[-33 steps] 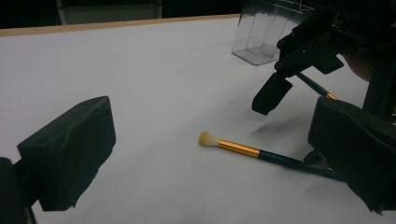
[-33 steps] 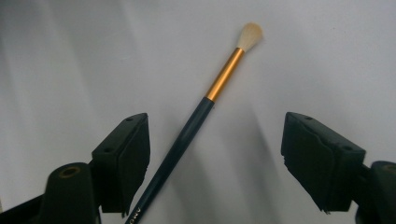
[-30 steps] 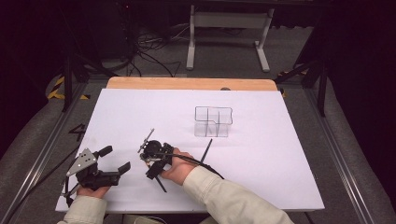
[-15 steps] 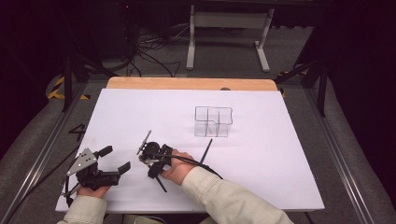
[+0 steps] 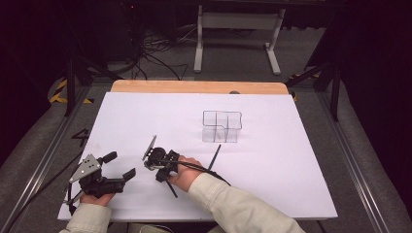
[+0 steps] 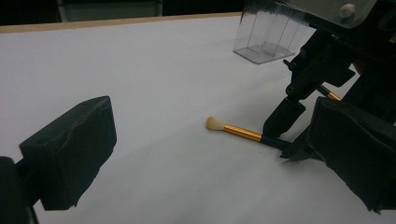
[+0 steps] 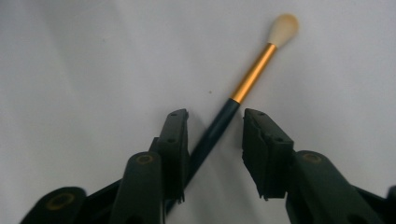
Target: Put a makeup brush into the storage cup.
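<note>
- The white-covered tabletop (image 5: 301, 184) with a wooden far edge is carrying everything, and its plain surface is making the small things easy to pick out.
- The clear plastic organiser box with open compartments (image 5: 221, 127) is standing upright near the middle, well apart from both hands; it looks like the likely place for slim items to go.
- The left tool (image 5: 121, 167) is resting low near the left front corner, its two black jaws standing wide apart with nothing between them, seemingly waiting out of the way.
- The right tool (image 7: 215, 135) is pointing down at the sheet; its jaws have just been closing and are straddling the handle, one jaw touching or nearly touching it while a gap remains at the other, so no firm grip shows yet.
- The slim makeup brush with a dark handle, gold ferrule and pale tuft (image 7: 254, 70) is lying flat on the tabletop near the front, its tuft pointing away from the right tool, so a pinch on the handle should lift it cleanly.
- A second thin dark stick (image 5: 214, 156) is lying flat just in front of the box.
</note>
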### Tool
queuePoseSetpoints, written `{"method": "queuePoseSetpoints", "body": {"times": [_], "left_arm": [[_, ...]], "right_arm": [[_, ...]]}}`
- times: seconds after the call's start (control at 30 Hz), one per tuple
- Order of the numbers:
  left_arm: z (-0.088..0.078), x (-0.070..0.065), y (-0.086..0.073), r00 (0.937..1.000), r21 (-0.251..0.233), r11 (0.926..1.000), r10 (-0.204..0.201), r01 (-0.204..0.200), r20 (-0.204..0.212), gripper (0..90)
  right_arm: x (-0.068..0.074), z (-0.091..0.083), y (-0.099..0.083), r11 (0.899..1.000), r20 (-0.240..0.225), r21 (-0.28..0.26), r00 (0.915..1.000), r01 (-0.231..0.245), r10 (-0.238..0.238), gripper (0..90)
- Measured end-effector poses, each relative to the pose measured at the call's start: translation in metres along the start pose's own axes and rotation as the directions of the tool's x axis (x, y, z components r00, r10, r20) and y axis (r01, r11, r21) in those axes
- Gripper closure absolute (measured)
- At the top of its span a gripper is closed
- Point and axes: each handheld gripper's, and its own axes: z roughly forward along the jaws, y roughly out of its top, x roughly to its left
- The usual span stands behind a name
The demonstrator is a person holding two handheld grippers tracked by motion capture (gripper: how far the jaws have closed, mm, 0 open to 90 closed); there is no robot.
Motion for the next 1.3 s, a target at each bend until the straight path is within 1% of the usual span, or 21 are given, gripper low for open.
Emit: {"method": "queuePoseSetpoints", "body": {"times": [0.07,0.1,0.23,0.37,0.5,0.6,0.83,1.03,1.17,1.3], "left_arm": [[0.0,0.0,0.0,1.0,0.0,1.0,0.0,0.0,0.0,2.0],[0.0,0.0,0.0,1.0,0.0,1.0,0.0,0.0,0.0,2.0],[0.0,0.0,0.0,1.0,-0.001,1.0,-0.001,0.001,0.0,2.0],[0.0,0.0,0.0,1.0,-0.002,1.0,0.0,0.0,0.003,1.9],[0.0,0.0,0.0,1.0,-0.002,1.0,-0.001,0.001,0.002,2.0],[-0.001,0.0,0.0,1.0,-0.001,1.0,0.0,0.0,0.004,2.0],[0.0,-0.001,0.0,1.0,-0.001,1.0,-0.001,0.001,0.003,1.9],[0.0,0.0,0.0,1.0,0.001,1.0,0.0,0.0,0.004,2.0],[0.0,0.0,0.0,1.0,0.0,1.0,0.0,0.0,0.005,2.0],[0.0,0.0,0.0,1.0,0.001,1.0,0.0,0.0,0.007,2.0]], "right_arm": [[0.002,0.0,0.002,1.0,0.001,0.017,1.0,-0.006,0.006,71.8],[0.002,0.0,0.002,1.0,0.001,0.017,1.0,-0.006,0.006,71.8],[0.005,0.0,0.006,0.999,0.003,0.044,0.9998,-0.017,0.017,77.7],[0.002,0.001,0.008,0.997,-0.012,0.064,0.9994,-0.033,0.033,82.8],[0.0,0.001,0.01,0.996,-0.032,0.077,0.9981,-0.05,0.053,83.0],[-0.001,0.001,0.011,0.995,-0.029,0.087,0.9982,-0.049,0.052,83.2],[-0.002,0.002,0.012,0.995,-0.037,0.092,0.9979,-0.049,0.052,83.4],[-0.005,0.002,0.014,0.993,-0.055,0.104,0.9965,-0.057,0.063,83.4],[-0.005,0.002,0.016,0.991,-0.056,0.121,0.9963,-0.058,0.065,83.4],[-0.005,0.002,0.016,0.99,-0.057,0.126,0.9957,-0.065,0.073,83.4]]}}
